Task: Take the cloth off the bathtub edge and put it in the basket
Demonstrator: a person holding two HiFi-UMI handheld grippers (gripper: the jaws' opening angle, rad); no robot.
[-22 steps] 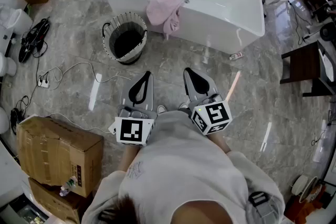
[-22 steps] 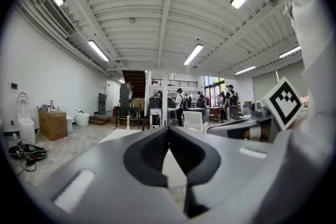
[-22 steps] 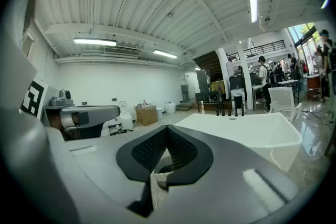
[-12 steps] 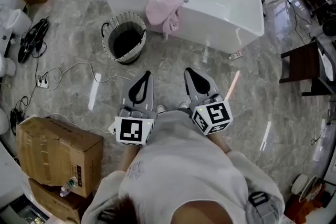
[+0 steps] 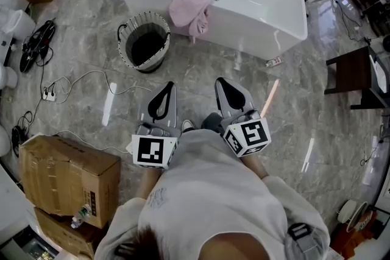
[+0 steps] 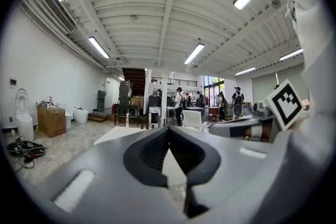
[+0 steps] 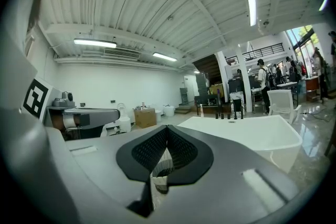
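Observation:
A pink cloth (image 5: 190,10) hangs over the near edge of the white bathtub (image 5: 256,3), partly draped down its side. To its left on the floor stands the round woven basket (image 5: 145,41) with a dark inside. My left gripper (image 5: 167,87) and right gripper (image 5: 220,82) are held side by side, level, well short of the tub and basket. Both are shut with nothing between the jaws. In the left gripper view the left gripper (image 6: 168,128) has its tips together; the right gripper (image 7: 167,128) shows the same, with the bathtub (image 7: 247,131) ahead.
Cardboard boxes (image 5: 64,176) stand at the lower left. White cables (image 5: 79,79) and a black cable bundle (image 5: 38,44) lie on the marble floor left of the basket. A dark stool (image 5: 356,79) stands at the right. People and chairs are far behind the tub.
The view has shifted slightly; the tub, cloth and basket sit a touch higher in the picture. Both grippers stay shut and side by side.

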